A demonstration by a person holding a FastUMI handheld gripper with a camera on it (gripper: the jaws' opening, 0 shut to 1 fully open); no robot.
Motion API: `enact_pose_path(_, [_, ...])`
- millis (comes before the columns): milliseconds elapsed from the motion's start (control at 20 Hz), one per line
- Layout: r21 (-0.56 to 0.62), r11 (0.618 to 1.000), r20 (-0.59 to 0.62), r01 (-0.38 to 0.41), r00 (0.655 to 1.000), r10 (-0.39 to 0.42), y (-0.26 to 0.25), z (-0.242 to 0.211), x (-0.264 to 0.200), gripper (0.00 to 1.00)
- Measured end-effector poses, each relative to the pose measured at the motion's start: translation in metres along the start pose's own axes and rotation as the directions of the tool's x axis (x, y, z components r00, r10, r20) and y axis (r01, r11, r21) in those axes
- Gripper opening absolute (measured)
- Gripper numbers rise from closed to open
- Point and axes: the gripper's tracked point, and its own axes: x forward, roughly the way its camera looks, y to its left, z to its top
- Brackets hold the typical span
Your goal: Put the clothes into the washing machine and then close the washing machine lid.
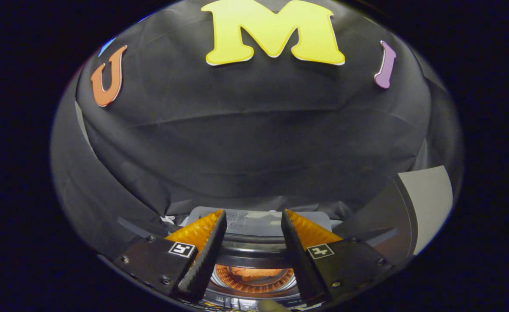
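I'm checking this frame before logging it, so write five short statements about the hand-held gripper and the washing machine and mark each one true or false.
1. The hand-held gripper has its fingers apart. True.
2. A garment is clamped between the fingers. False: nothing is between them; they stand open over the machine.
3. The washing machine drum shows between the fingers, below them. True.
4. The drum holds something orange. True: an orange item lies inside it.
5. The washing machine lid is shut over the drum. False: the drum opening is uncovered, and the lid stands raised just beyond the fingers.
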Motion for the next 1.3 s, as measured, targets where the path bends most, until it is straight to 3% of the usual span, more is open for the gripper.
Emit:
enact_pose_path(650, [-0.021,1.000,0.009,-0.013,1.000,0.013,0.002,-0.039,-0.019,0.80])
enact_pose_path(1100, [-0.067,0.997,-0.138,-0.036,0.990,0.026,0.009,-0.146,-0.037,0.82])
enact_pose_path(1300, [-0.109,0.993,-0.147,-0.050,0.989,0.034,0.015,-0.163,-0.057,0.82])
